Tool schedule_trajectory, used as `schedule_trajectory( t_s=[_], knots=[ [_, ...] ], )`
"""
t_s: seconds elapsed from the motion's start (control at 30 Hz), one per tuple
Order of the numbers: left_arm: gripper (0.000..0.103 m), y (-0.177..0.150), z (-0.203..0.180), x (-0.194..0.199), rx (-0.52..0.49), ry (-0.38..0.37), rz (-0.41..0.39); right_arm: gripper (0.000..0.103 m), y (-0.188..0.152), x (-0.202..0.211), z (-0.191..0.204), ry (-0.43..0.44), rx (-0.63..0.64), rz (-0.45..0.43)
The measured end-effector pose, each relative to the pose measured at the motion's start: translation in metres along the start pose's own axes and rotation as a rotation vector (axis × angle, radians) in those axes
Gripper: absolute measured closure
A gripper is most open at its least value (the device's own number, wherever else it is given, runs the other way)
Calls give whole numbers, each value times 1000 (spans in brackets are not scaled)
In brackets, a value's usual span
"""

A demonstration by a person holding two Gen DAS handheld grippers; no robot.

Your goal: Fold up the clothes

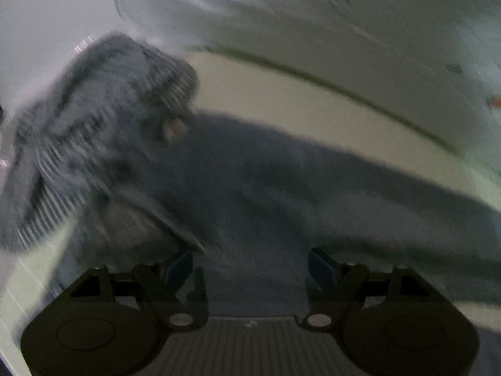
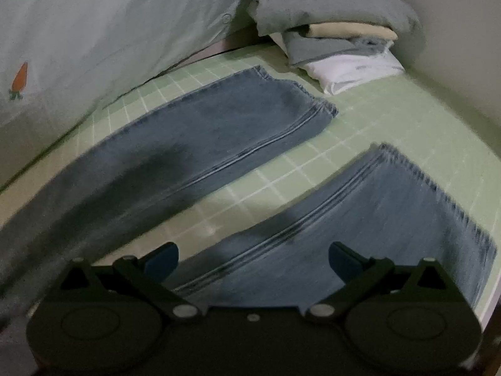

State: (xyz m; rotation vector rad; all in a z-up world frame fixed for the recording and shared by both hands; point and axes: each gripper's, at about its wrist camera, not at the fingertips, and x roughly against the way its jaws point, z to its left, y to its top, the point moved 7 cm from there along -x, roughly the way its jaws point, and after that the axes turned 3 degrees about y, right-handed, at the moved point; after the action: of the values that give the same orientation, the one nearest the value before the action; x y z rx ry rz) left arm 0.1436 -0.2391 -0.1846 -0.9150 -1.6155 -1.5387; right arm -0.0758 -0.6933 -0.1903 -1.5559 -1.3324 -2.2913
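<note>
Jeans [image 2: 219,131] spread flat on green checked bed sheet [image 2: 391,116], legs apart, ready for folding. Folded stack [image 2: 341,50] parked near pillow. Right gripper [image 2: 253,261] and left gripper [image 1: 250,269]: jaws wide, holding nothing.

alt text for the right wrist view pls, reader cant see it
A pair of blue jeans lies flat on a green grid mat, legs spread apart, hems pointing away. The open right gripper hovers over the nearer leg, its jaws empty. Behind sit a stack of folded clothes and a pale blanket with a carrot motif.
</note>
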Motion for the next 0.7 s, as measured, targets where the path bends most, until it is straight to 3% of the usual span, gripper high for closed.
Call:
schedule_trajectory(
  t_s=[0.07,0.33,0.6,0.7],
  knots=[
    [22,-15,-18,-3,3,-9,33,1,8,-4,-10,2,19,3],
    [21,-56,-62,-17,26,39,128,31,54,-30,-59,59,-40,-15],
    [6,-65,-65,-27,59,120,135,33,106,-90,-91,60,-101,-18],
    [4,-67,-62,-28,89,139,147,39,117,-113,-102,47,-146,11]
  ],
)
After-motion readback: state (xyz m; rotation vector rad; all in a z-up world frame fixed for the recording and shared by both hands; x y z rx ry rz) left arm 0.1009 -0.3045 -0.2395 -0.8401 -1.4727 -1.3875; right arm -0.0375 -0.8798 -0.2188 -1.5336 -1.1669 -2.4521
